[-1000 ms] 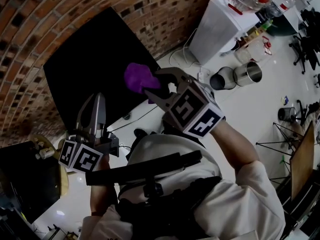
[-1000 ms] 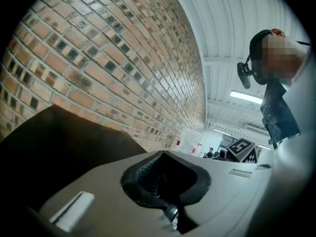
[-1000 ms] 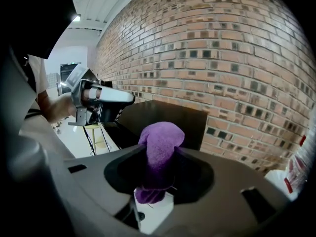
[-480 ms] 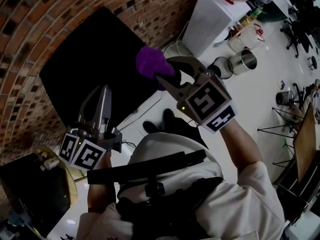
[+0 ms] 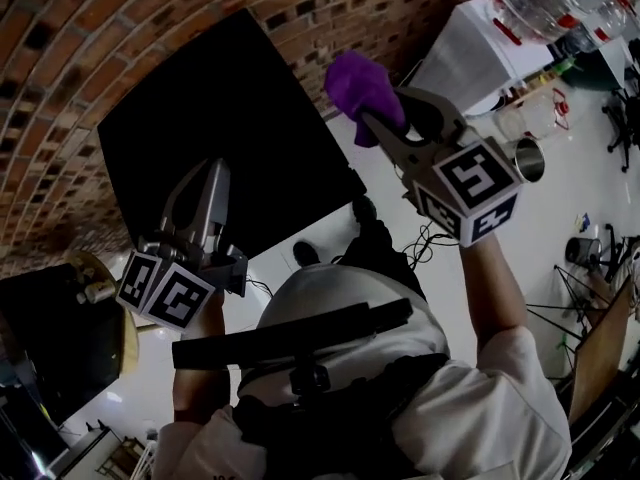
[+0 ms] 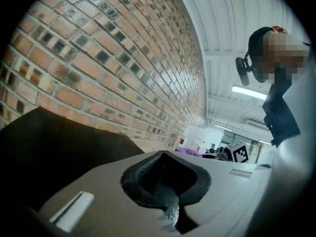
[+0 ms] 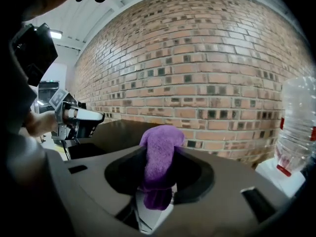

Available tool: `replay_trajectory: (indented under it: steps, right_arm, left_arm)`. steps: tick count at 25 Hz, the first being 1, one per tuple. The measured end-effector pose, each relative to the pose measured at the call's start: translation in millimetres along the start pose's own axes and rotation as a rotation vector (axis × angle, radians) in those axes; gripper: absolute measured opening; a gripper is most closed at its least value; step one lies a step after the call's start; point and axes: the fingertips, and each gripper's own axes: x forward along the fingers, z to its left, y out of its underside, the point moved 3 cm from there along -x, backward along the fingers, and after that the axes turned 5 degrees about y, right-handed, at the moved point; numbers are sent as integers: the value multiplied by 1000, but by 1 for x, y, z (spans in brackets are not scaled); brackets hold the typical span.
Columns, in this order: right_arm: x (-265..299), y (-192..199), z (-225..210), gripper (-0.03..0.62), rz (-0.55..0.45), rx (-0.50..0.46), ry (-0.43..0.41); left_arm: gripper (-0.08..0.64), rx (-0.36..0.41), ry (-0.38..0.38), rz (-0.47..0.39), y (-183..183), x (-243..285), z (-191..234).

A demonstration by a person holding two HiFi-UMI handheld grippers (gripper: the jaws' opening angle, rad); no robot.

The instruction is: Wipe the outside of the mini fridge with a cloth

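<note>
white short-sleeved shirt | black strap | left gripper, right gripper: grey, marker cubes

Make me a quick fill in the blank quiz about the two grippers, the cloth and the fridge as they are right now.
1. The right gripper is shut on a ____ cloth.
2. The left gripper has its jaws together with ____ between them.
3. The black fridge stands against a ____ wall.

Missing words: purple; nothing; brick.
</note>
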Motion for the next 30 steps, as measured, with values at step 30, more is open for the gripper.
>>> replay_trajectory:
  steps: [30]
  right_arm:
    - [251,0,-46,137,-94,740,-544]
  left_arm:
    - [6,266,-392,107,-9,138,57]
